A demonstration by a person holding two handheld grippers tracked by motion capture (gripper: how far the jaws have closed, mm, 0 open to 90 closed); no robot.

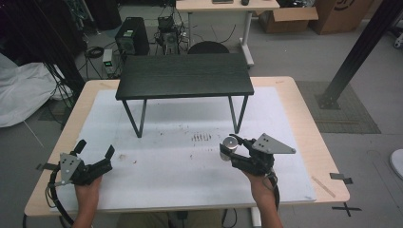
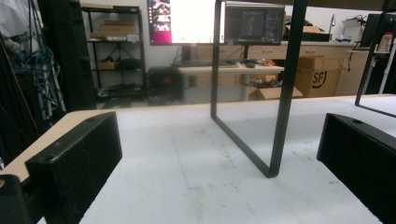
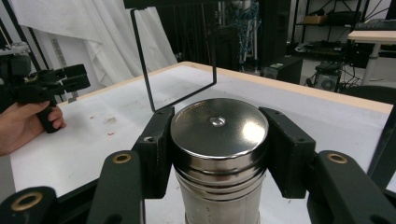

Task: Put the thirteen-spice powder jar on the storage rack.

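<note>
- Your right hand-held gripper [image 1: 231, 149] is pinching the shiny cylindrical steel canister [image 3: 218, 154] just below its flat lid, one black jaw on each side (both pads look flush against the metal in the right gripper view).
- That canister [image 1: 228, 147] stands upright on the white mat of the table [image 1: 190, 161], right of centre and near your edge, a little in front of the small black shelf's right leg.
- Expect it to behave as a rigid, smooth object: polished metal offers little friction, so it may slip or twist if you tilt it. It looks solid enough to carry some weight, though you cannot judge its contents from here. The ribbed band under the lid is probably the best place to hold, since the ridge gives the pads something to catch.
- Your left hand-held gripper [image 1: 95, 151] sits low near the table's left front corner, jaws spread wide with nothing between them.
- Farther off stands the low black rectangular shelf with thin metal legs [image 1: 184, 76], its top bare; its near leg [image 2: 280, 93] rises ahead in the left gripper view.
</note>
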